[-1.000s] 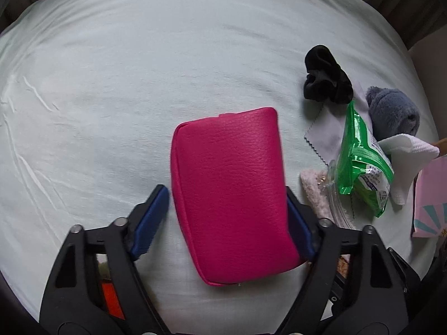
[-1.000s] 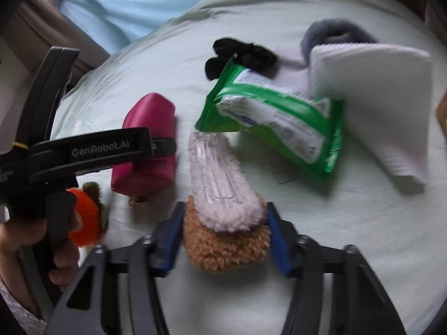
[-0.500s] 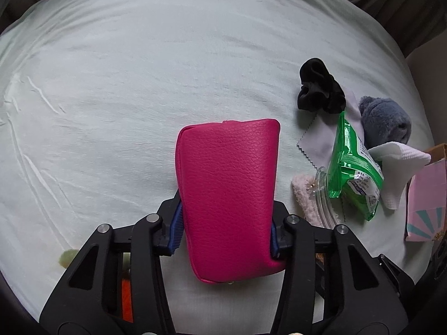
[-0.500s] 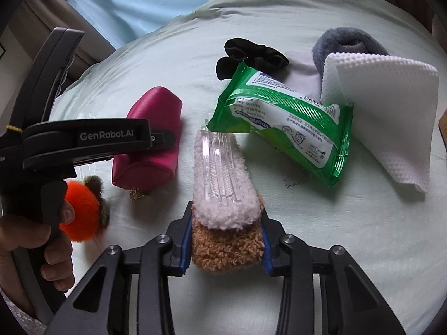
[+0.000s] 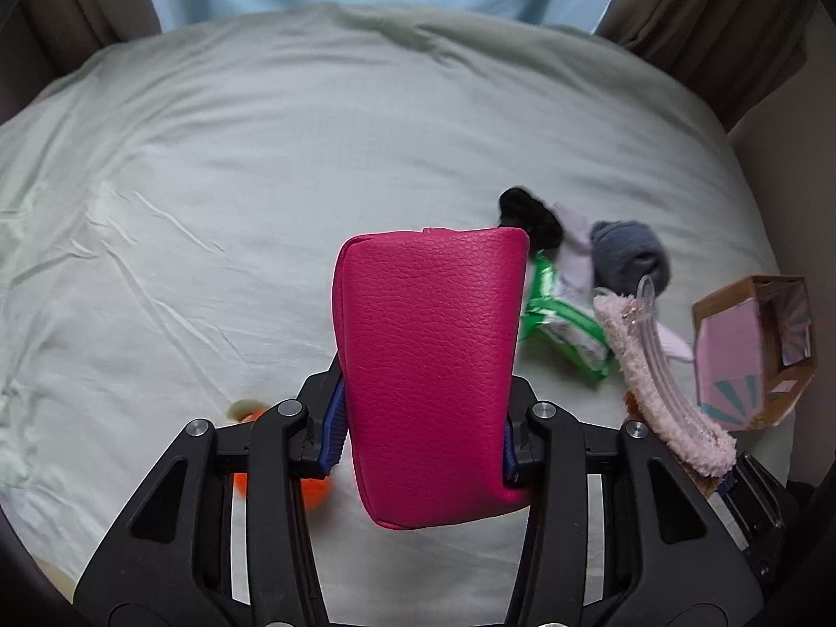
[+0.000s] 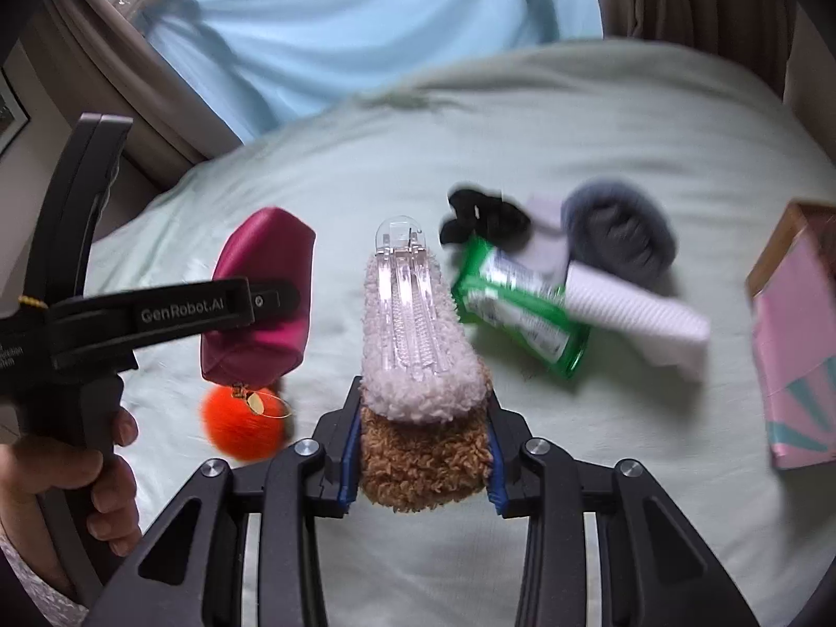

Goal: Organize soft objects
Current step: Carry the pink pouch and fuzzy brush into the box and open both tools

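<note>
My left gripper [image 5: 420, 431] is shut on a pink leather pouch [image 5: 431, 360] and holds it above the pale green bed. The pouch [image 6: 258, 295] also shows in the right wrist view, with an orange pompom [image 6: 243, 420] hanging under it. My right gripper [image 6: 423, 462] is shut on a fluffy hair clip [image 6: 418, 360], pink and brown with a clear plastic comb, lifted off the bed. The clip [image 5: 663, 381] shows at the right of the left wrist view.
On the bed lie a black scrunchie [image 6: 480, 214], a green wipes pack [image 6: 517, 308], a grey plush [image 6: 622, 232] and a white cloth [image 6: 637, 313]. A pink open cardboard box [image 5: 752, 350] stands at the right. Curtains hang behind the bed.
Both grippers closed on their objects and lifted them off the bed. The views now look farther across the bed, and the box has come into view.
</note>
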{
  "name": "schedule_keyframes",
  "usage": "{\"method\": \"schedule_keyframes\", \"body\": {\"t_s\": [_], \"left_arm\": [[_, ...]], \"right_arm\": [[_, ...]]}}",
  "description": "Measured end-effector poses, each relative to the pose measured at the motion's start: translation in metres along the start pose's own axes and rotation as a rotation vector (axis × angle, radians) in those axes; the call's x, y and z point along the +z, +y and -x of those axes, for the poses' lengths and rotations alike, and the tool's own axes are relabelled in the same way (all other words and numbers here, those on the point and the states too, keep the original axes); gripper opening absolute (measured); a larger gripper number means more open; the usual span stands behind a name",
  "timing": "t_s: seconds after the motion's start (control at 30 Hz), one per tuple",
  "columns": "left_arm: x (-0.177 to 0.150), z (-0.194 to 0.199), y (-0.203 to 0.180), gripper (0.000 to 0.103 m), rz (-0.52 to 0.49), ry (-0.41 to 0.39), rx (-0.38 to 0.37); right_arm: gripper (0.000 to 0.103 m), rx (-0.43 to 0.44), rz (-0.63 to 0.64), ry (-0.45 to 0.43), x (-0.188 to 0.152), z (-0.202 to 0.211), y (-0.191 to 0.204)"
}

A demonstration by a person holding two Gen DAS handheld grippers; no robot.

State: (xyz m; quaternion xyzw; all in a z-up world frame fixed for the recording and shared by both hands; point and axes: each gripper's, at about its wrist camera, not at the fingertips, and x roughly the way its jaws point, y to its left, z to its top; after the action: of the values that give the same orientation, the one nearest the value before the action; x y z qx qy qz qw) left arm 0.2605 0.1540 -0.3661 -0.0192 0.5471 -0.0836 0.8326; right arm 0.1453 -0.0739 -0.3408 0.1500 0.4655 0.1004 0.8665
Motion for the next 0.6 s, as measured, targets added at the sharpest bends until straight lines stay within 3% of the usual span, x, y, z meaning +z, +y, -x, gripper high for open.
{"method": "schedule_keyframes", "body": {"t_s": [0.27, 0.6], "left_arm": [[-0.003, 0.1, -0.061, 0.04, -0.051, -0.094, -0.01], [-0.009, 0.16, -0.184, 0.04, -0.022, -0.159, -0.03]], "right_arm": [[0.034, -0.016, 0.003, -0.113, 0.041, 0.092, -0.003], [0.034, -0.034, 0.038, -0.172, 0.076, 0.197, -0.086]]}}
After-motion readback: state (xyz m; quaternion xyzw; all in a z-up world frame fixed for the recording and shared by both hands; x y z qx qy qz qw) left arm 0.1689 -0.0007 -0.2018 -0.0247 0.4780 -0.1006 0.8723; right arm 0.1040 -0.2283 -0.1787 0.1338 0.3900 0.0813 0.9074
